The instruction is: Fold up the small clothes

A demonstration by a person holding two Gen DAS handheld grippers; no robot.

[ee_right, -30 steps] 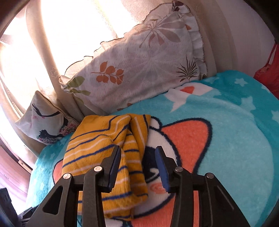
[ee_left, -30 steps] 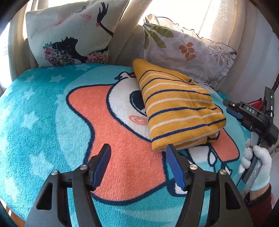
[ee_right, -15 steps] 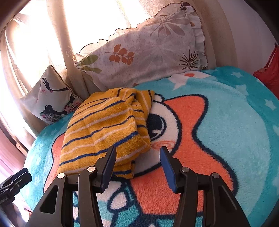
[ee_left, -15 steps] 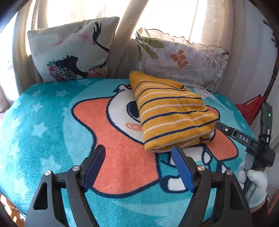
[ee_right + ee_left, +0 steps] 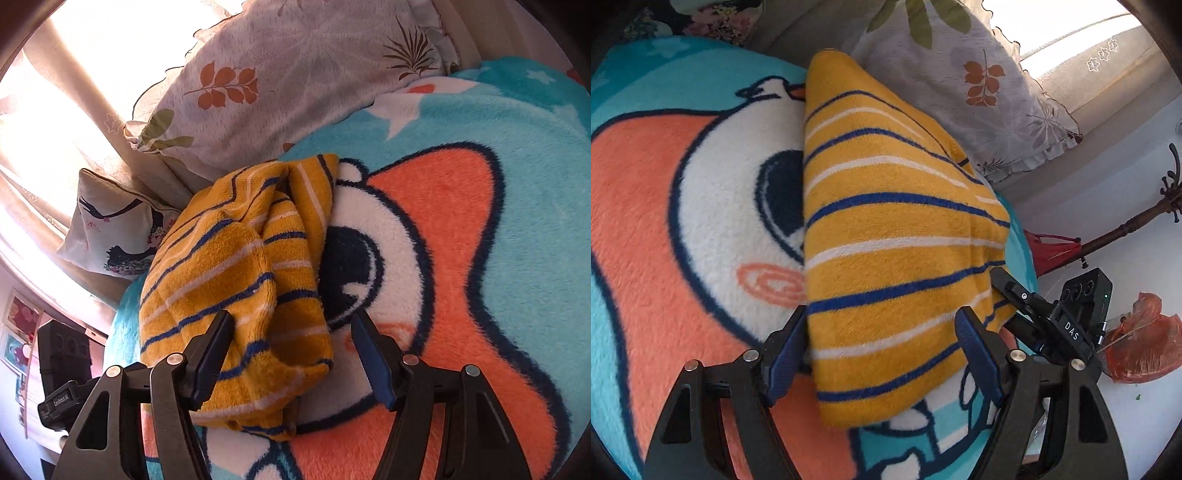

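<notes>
A folded yellow garment (image 5: pixel 894 240) with blue and white stripes lies on a teal fleece blanket (image 5: pixel 665 221) with an orange cartoon print. My left gripper (image 5: pixel 882 354) is open, low over the garment's near corner, which lies between its wide jaws. The right gripper's black body (image 5: pixel 1052 317) shows at the garment's right edge. In the right wrist view the same garment (image 5: pixel 236 280) looks bunched in thick layers. The right gripper (image 5: pixel 293 354) has its jaws opening, with the garment's near end between them and no pad pressing it. The left gripper's body (image 5: pixel 62 387) shows at the lower left.
A leaf-print pillow (image 5: pixel 979 92) leans right behind the garment, and a pillow with a dark silhouette print (image 5: pixel 110 236) stands beside it against the curtains. A red plastic bag (image 5: pixel 1137 343) and a wooden coat stand (image 5: pixel 1126 229) are off the blanket's right edge. The blanket (image 5: pixel 480 258) stretches right.
Both grippers have dropped and closed in on the garment from opposite ends. Their jaws have spread wider, and the garment's ends now lie between them.
</notes>
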